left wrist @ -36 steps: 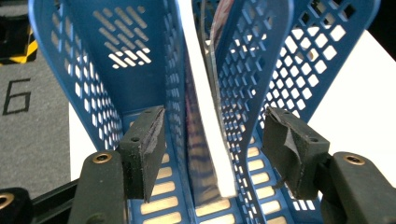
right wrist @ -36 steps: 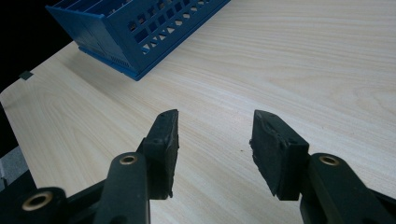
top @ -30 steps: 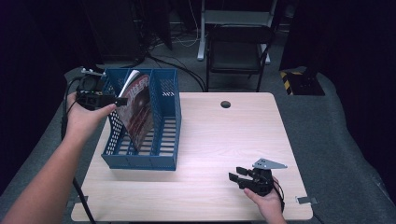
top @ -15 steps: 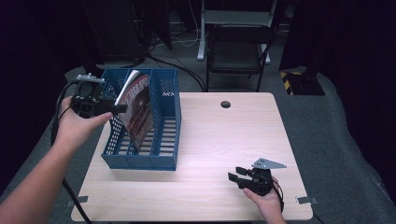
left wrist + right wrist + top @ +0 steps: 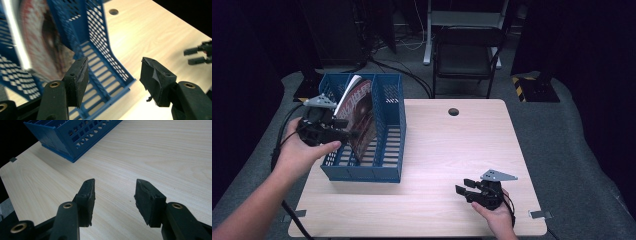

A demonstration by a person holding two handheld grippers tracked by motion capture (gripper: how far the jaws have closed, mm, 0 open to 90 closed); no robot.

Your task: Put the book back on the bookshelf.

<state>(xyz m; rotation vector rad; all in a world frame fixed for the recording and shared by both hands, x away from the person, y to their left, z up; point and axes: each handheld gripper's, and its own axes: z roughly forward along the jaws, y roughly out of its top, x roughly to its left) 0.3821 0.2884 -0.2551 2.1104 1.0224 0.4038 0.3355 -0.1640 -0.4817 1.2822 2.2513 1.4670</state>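
Nearest the viewer, the right gripper [image 5: 468, 190] rests low over the front right of the tabletop [image 5: 452, 150], held in the person's right hand [image 5: 497, 215]. Its jaws stand partly apart with nothing between them; in the right gripper view bare wood grain shows through the gap. It lies well apart from the work, apparently parked so as not to obstruct the other hand.

Farther back and to the left, the left gripper [image 5: 348, 129] is held level at the outer side of the blue file rack [image 5: 387, 150], with the left hand [image 5: 299, 150] wrapped round its body. Its jaws are likewise partly open and hold nothing: the left gripper view shows the rack's slotted floor and the tabletop between the two pads. The jaws point toward the rack's near-left compartment.

Inside that compartment stands the magazine [image 5: 362, 117], its dark red patterned cover facing right and its pale page edge uppermost. It leans against the mesh wall rather than standing upright, presumably because the wide compartment gives a limp booklet no other support. The neighbouring compartment on the right is unoccupied.

Beyond the rack, a cable hole [image 5: 453, 111] marks the rear of the tabletop, and a black folding chair [image 5: 468, 50] stands on the grey floor behind.
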